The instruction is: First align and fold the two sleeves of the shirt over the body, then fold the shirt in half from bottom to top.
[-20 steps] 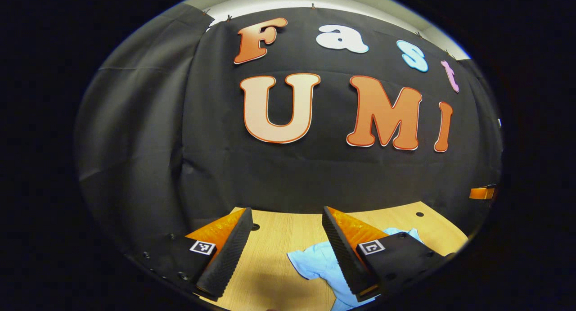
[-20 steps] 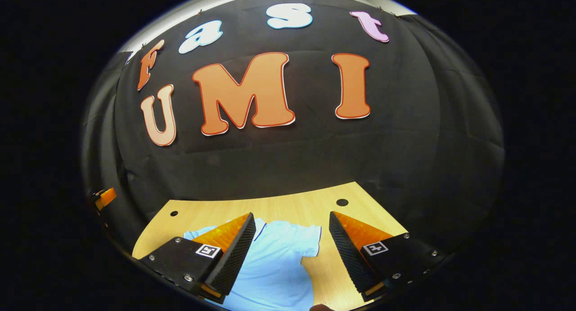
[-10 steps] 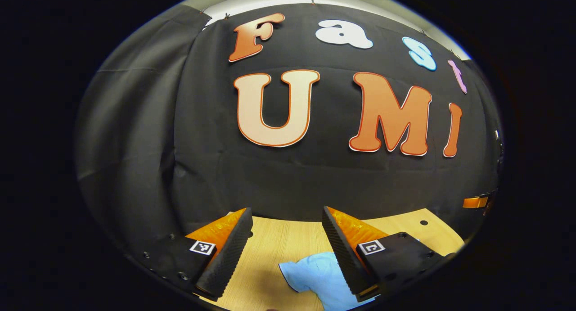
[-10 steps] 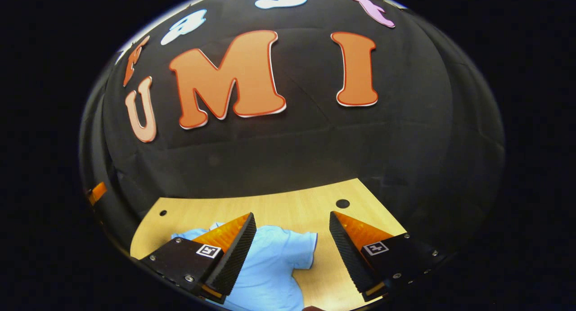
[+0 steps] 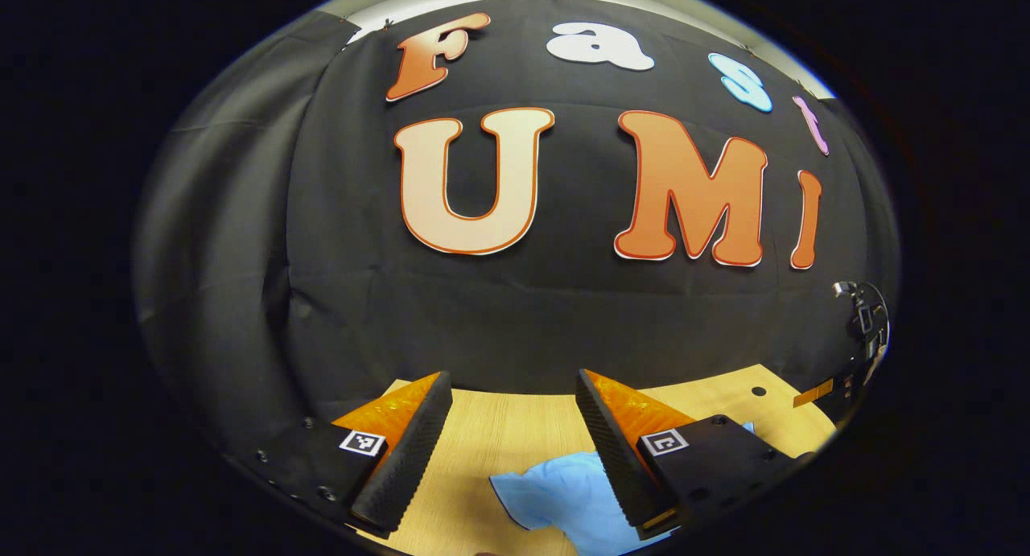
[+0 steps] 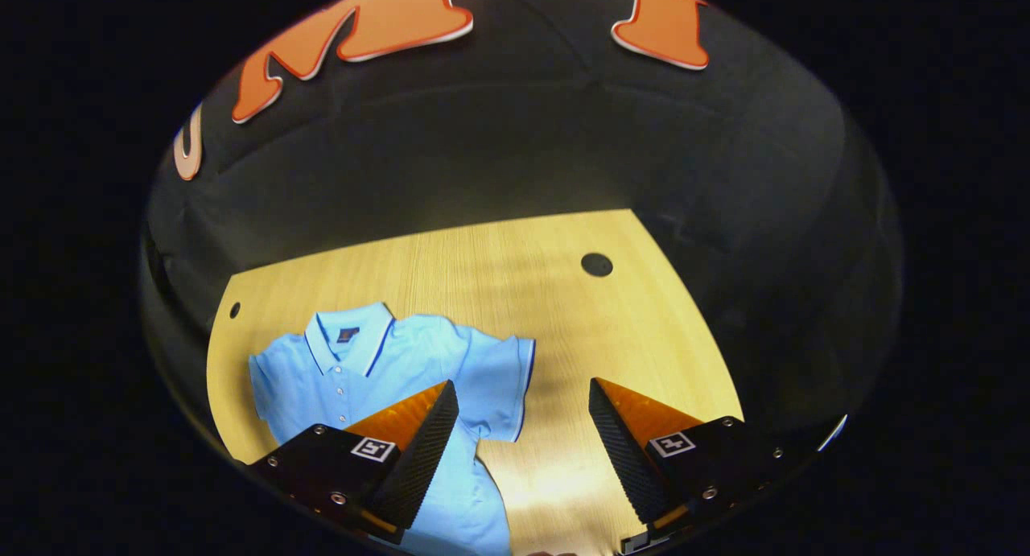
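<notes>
Shirt (image 6: 378, 363) lies flat on the wooden bench (image 6: 563, 315), collar toward the booth wall, both short sleeves spread out to the sides. My left tool (image 5: 511, 435) hangs above the bench with its fingers spread wide, gripping nothing; a rumpled sleeve (image 5: 555, 492) of the shirt lies below, between them. My right tool (image 6: 523, 443) is likewise spread and empty, its left finger (image 6: 418, 451) over the shirt's body, the other over bare wood.

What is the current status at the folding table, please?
Left gripper open, holding nothing. Right gripper open above the table. Light blue polo shirt lies flat, sleeves unfolded. Nothing in the way.
</notes>
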Demonstrator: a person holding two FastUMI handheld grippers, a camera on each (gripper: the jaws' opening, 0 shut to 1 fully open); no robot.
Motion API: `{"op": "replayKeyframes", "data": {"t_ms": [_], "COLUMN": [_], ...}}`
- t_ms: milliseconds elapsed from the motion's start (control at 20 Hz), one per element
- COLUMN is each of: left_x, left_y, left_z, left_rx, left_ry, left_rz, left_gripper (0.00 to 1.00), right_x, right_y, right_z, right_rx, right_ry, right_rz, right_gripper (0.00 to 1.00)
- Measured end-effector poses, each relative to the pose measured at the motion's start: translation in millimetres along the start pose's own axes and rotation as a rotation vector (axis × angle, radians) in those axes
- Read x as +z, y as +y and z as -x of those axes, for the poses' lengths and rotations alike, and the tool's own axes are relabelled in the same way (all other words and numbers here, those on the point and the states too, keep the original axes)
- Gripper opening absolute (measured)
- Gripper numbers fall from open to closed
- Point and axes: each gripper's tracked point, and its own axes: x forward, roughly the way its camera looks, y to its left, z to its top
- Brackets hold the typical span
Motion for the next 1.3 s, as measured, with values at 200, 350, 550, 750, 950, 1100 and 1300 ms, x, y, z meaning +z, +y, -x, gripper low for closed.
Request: {"op": "replayKeyframes", "data": {"t_ms": [200,350,550,750,950,1100,1300], "left_x": [-16.7,-21.2,-35.1,-46.5,-57.6,-60.8,-59.5], "left_y": [20.2,41.5,60.8,77.1,83.1,85.0,86.4], "left_z": [-8.1,-10.6,-10.2,-9.4,-11.4,-11.3,-9.0], "left_rx": [0.014,0.049,0.071,0.099,0.11,0.12,0.128], "left_ry": [0.035,0.044,0.072,0.097,0.12,0.129,0.132], "left_rz": [0.028,0.03,0.071,0.074,0.095,0.092,0.083], "left_gripper": [1.0,1.0,1.0,1.0,1.0,1.0,1.0], "right_x": [-20.6,-33.2,-47.2,-54.6,-66.7,-65.8,-64.1], "right_y": [4.7,3.9,0.3,-1.8,2.5,11.0,18.3], "right_z": [-47.5,-76.6,-102.6,-118.2,-126.6,-131.6,-132.7], "right_rx": [-0.024,-0.047,-0.079,-0.105,-0.1,-0.08,-0.055], "right_ry": [0.149,0.231,0.306,0.346,0.403,0.405,0.412], "right_rz": [0.019,0.008,-0.01,-0.018,-0.029,-0.048,-0.092], "right_gripper": [0.99,0.99,0.99,0.99,0.99,0.92,0.55]}}
